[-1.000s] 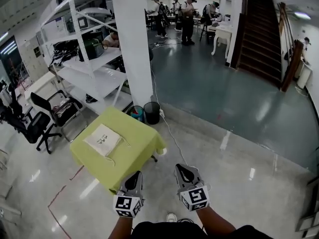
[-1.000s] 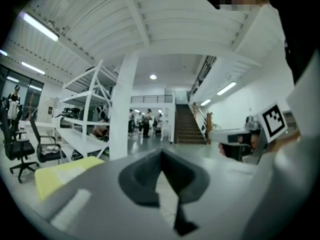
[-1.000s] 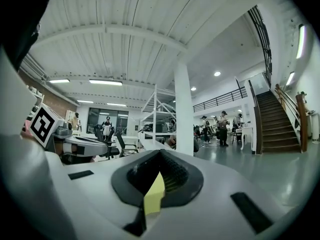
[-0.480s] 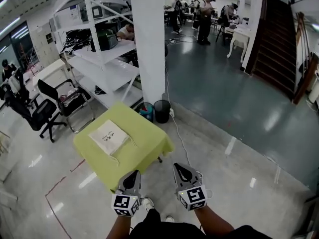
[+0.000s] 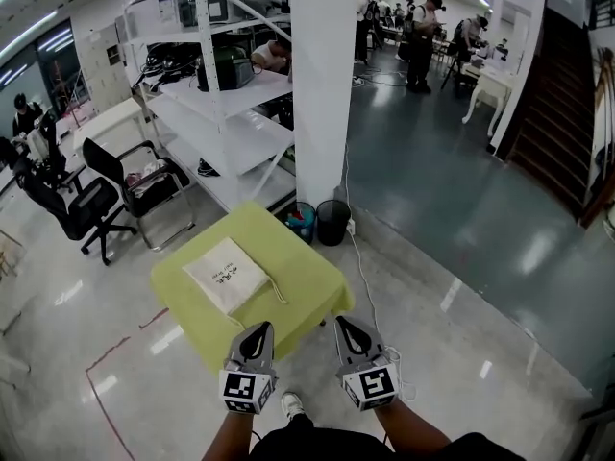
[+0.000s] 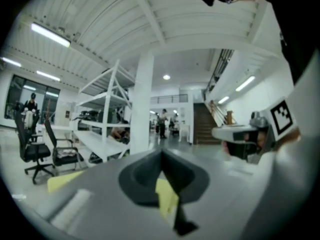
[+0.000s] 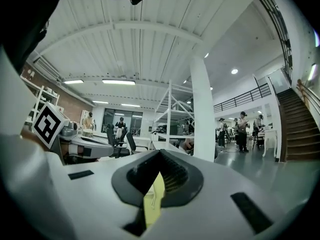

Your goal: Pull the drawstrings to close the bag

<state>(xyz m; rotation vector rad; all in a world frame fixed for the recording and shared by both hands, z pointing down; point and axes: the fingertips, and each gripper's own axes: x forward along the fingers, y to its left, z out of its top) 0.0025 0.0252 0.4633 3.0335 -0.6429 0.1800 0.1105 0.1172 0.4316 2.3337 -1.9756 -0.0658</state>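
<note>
Both grippers have come up to the table since a second ago, when more bare floor lay ahead of them, and the table now sits larger and nearer the middle of the head view. Nearest in, the person's forearms reach forward with a shoe (image 5: 292, 406) showing between them on the glossy floor. The left gripper (image 5: 259, 330) has its jaws pressed together with nothing between them, its tip over the table's near-right edge; its own view shows the same closed, empty left gripper (image 6: 161, 158), with only a sliver of yellow-green cloth showing past the pads. The right gripper (image 5: 348, 327) is likewise closed on nothing, just off that same edge near the right corner, and the right gripper (image 7: 159, 158) looks the same in its own view. The table (image 5: 303, 279) carries a yellow-green cloth. The bag (image 5: 229, 273), flat and cream with small dark print, lies on the left half of the top, nearer the left corner, well apart from both grippers. One of its drawstrings (image 5: 275, 289) trails toward the middle of the cloth. Past the far corner stand a black bin (image 5: 333, 222) and a smaller bin (image 5: 301, 222), then a white pillar (image 5: 322, 84), white shelving (image 5: 226, 113), office chairs (image 5: 82, 205), and people (image 5: 418, 27) standing far back.
</note>
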